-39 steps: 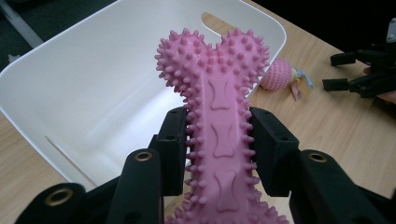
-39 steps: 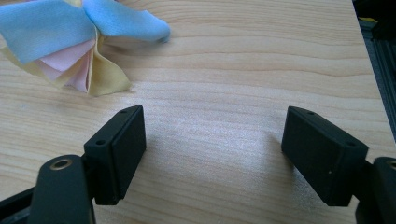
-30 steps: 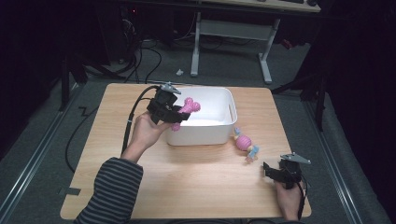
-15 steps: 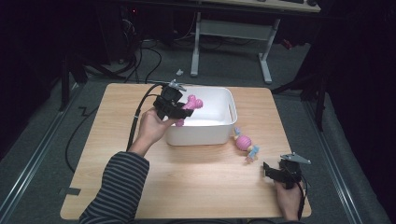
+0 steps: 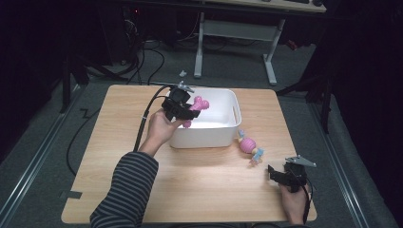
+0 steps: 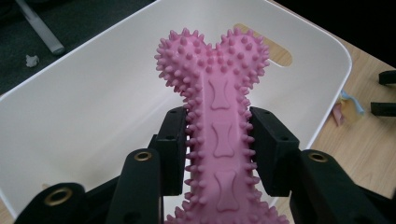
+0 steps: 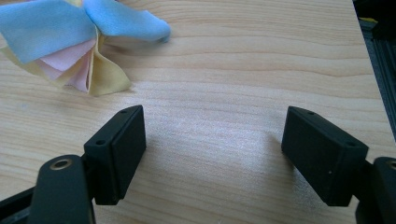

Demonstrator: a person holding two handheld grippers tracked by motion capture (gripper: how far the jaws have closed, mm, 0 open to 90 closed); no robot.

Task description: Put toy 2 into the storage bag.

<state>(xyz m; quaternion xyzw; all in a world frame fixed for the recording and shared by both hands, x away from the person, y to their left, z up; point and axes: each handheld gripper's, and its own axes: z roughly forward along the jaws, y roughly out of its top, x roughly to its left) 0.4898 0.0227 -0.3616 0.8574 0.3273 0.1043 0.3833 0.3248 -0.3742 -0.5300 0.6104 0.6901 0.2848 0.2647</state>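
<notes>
A pink spiky bone-shaped toy [image 6: 219, 121] is clamped between the pads of my left gripper [image 6: 219, 151], its knobbed end over the inside of a white bin [image 6: 88, 116]. From above, the left gripper [image 5: 183, 110] holds the pink bone [image 5: 197, 105] over the white bin's [image 5: 223, 135] left rim. My right gripper [image 5: 275, 173] rests low near the table's front right corner. Its jaws stand wide apart over bare wood [image 7: 212, 149] with nothing between them. A second toy [image 5: 248, 145], pink with pastel cloth tails [image 7: 79, 42], lies on the table to the right of the bin.
The wooden table [image 5: 204, 190] has free surface in front of the bin and on its left side. A cable [image 5: 145, 118] trails from the left gripper over the table's left part. Dark floor and a desk frame [image 5: 235, 33] lie beyond the far edge.
My left gripper has carried the pink bone a little to the right and down, further over the bin's left rim. The right gripper has stayed put.
</notes>
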